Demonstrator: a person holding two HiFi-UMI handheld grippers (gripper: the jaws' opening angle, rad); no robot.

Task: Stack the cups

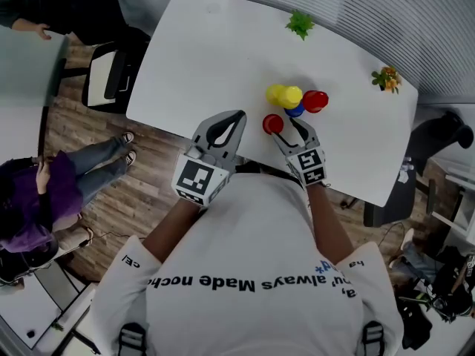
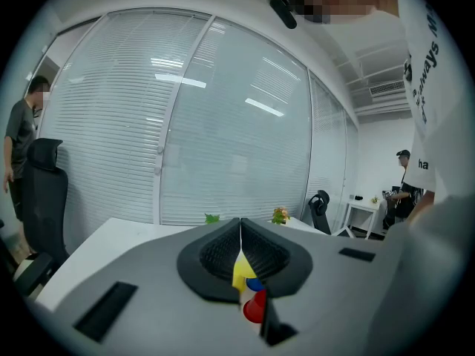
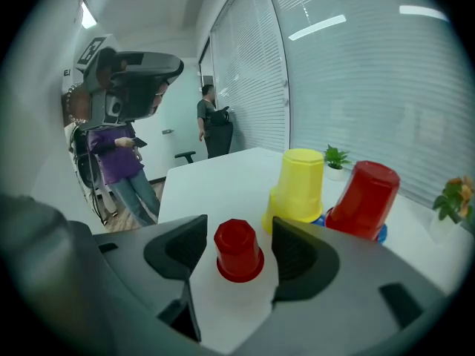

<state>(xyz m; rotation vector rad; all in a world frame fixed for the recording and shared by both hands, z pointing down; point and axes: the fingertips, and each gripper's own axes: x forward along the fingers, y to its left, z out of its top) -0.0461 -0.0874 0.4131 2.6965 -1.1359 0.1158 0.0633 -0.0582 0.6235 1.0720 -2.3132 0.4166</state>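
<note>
A small red cup point(image 3: 238, 251) stands upside down on the white table point(image 1: 215, 58), between the jaws of my right gripper point(image 3: 239, 228). The jaws stand wide on either side of it and do not touch it. Just beyond stand an upturned yellow cup point(image 3: 300, 185) on another yellow one, and a bigger red cup point(image 3: 364, 201) tilted over a blue cup point(image 3: 319, 219). From above, the small red cup point(image 1: 272, 124) sits at my right gripper point(image 1: 286, 127), nearer than the yellow point(image 1: 283, 95), blue point(image 1: 295, 111) and red point(image 1: 315, 100) ones. My left gripper point(image 1: 239, 115) hovers shut and empty at the table's near edge.
A small green plant point(image 1: 300, 24) and an orange flower pot point(image 1: 387, 78) stand near the table's far edge. A chair point(image 1: 111, 73) stands left of the table. A seated person in purple point(image 1: 44, 199) and another person at the top left are on the wooden floor.
</note>
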